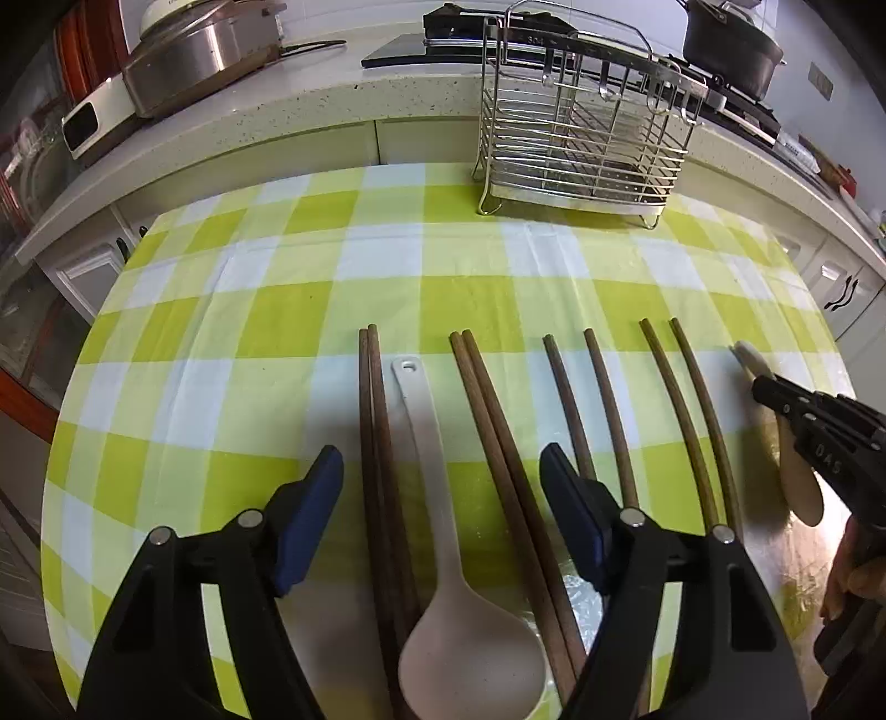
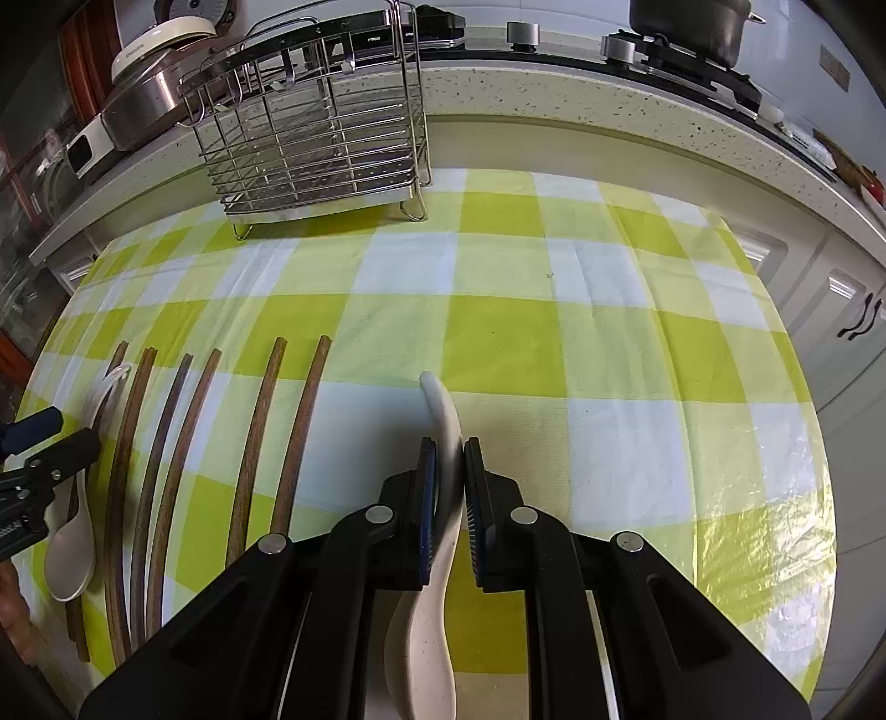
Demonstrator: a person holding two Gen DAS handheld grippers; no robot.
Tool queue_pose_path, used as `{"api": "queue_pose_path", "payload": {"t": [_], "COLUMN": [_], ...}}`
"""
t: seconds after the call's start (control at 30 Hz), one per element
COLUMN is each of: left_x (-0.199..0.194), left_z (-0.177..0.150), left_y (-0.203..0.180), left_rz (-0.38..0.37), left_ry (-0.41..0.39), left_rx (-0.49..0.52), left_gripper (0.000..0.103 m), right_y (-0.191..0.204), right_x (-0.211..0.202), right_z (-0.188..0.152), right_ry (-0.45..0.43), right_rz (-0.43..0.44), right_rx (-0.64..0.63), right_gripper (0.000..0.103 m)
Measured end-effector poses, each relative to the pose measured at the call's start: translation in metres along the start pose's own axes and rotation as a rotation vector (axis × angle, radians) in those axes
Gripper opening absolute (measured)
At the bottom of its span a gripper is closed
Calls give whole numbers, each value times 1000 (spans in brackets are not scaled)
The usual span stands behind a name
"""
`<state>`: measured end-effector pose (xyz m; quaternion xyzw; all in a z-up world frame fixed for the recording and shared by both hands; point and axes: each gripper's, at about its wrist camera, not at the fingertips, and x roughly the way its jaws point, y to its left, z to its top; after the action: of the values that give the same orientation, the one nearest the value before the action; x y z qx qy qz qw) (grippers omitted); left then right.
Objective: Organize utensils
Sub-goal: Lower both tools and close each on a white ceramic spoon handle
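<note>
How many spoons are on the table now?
2. One spoon lies between the left chopstick pairs, inside the open left gripper. The other spoon is at the right end, clamped in the right gripper.

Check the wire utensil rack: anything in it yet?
Looks empty: through the wire rack only bare bars and base show. Chopsticks and both spoons lie on the table.

**A home kitchen**

Beyond the fingers runs a speckled stone counter (image 2: 554,105) with a gas hob (image 2: 681,61) carrying a dark pot (image 2: 692,22), and white cabinet doors (image 2: 847,310) below it. A steel pan (image 1: 205,61) sits far left. A wire utensil rack (image 1: 581,127) stands on the checked tablecloth (image 1: 277,310).
</note>
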<state>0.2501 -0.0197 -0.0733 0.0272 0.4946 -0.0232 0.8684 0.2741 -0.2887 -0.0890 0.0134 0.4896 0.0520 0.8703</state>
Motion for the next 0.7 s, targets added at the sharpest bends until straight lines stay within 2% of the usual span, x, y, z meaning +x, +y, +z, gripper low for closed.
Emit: {"api": "queue_pose_path", "payload": {"t": [0.17,0.23,0.33,0.4,0.43,0.5,0.57,0.63,0.7], "left_x": [-2,-2,6,10,11,12,13,12,12], "left_z": [-2,-1,0,-1,-2,-3,-3,-3,-3], "left_y": [-3,-5,-3,-3,-3,-4,-3,-2,-1], "left_rz": [0,-3,-29,-43,-46,-59,-76,-86,-92], "left_ry": [-13,-10,24,34,36,40,43,41,45], "left_rx": [18,35,21,15,20,19,14,16,15], "left_gripper": [67,61,41,38,31,20,17,10,10], "right_y": [-3,-5,-5,-5,-5,-4,-3,-3,-4], "right_x": [0,0,0,1,1,2,2,2,1], "right_z": [1,2,3,3,3,4,4,4,3], "right_ry": [8,8,8,14,16,16,21,23,26], "right_rz": [29,33,38,42,43,61,78,71,80], "right_rx": [16,20,21,15,13,2,-8,-19,-20], "right_gripper": [14,15,15,17,18,30,33,33,33]}}
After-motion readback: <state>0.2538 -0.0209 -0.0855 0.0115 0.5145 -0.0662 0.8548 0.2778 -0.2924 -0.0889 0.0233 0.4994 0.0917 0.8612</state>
